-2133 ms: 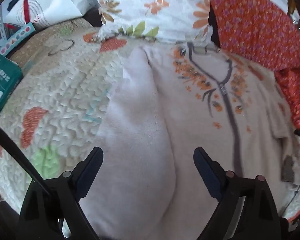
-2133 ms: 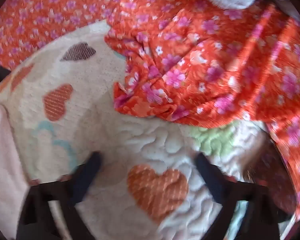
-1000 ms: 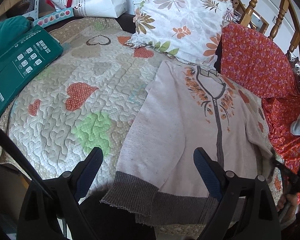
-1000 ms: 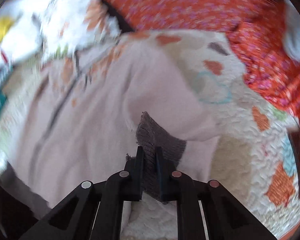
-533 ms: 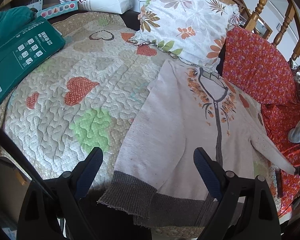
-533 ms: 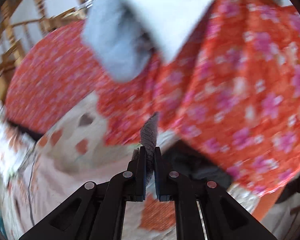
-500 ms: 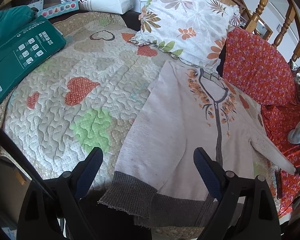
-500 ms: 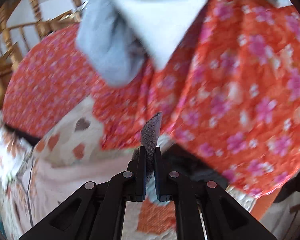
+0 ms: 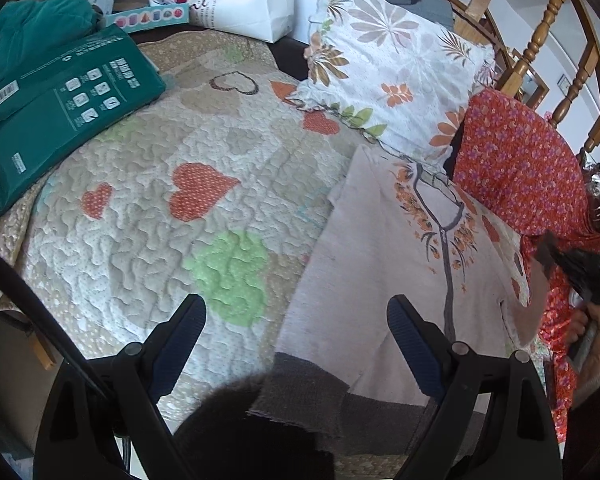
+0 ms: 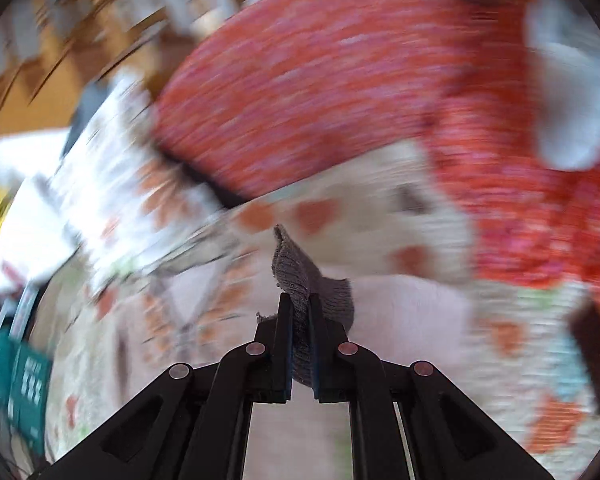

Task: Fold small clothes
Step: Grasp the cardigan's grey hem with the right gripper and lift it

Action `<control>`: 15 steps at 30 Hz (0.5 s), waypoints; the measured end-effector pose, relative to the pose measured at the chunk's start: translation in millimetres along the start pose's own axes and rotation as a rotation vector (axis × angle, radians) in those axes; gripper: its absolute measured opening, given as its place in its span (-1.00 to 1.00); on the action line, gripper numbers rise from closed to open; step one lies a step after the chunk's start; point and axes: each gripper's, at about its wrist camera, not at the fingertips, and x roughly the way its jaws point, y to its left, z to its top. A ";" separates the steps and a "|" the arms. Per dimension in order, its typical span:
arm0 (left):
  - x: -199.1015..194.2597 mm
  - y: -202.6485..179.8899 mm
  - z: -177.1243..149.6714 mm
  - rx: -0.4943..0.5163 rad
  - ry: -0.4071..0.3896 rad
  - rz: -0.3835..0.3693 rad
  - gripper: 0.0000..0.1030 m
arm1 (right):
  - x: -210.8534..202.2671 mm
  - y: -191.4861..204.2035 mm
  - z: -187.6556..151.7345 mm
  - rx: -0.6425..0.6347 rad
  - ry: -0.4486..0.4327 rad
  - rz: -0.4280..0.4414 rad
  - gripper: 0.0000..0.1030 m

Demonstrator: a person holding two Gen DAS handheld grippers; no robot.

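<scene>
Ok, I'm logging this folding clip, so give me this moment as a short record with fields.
garment: pink cardigan, front up, flat on the heart quilt
left gripper: open, empty, above the hem
right gripper: shut on the grey sleeve cuff, lifted off the quilt
nearby: floral pillow by the collar, red floral cloth to the right
right view: motion-blurred

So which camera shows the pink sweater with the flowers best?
The left wrist view. There the pink sweater lies spread on the heart quilt, with zipper, orange flowers and grey hem all sharp. The right wrist view is blurred; it shows mostly the grey cuff pinched in the right gripper and a smeared pink body.
</scene>
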 end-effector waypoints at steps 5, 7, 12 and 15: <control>-3.0 38.4 6.6 -0.055 -0.014 0.018 0.77 | 92.9 131.0 -14.3 -0.146 0.122 0.088 -0.86; -1.7 55.6 7.8 -0.078 -0.015 0.034 0.77 | 125.4 173.8 -24.9 -0.204 0.167 0.099 -0.86; 3.6 84.0 6.6 -0.129 -0.002 0.055 0.77 | 199.8 251.5 -55.8 -0.315 0.268 0.066 -0.86; 4.9 95.2 3.7 -0.154 0.002 0.056 0.77 | 229.8 272.3 -67.9 -0.346 0.326 0.063 -0.86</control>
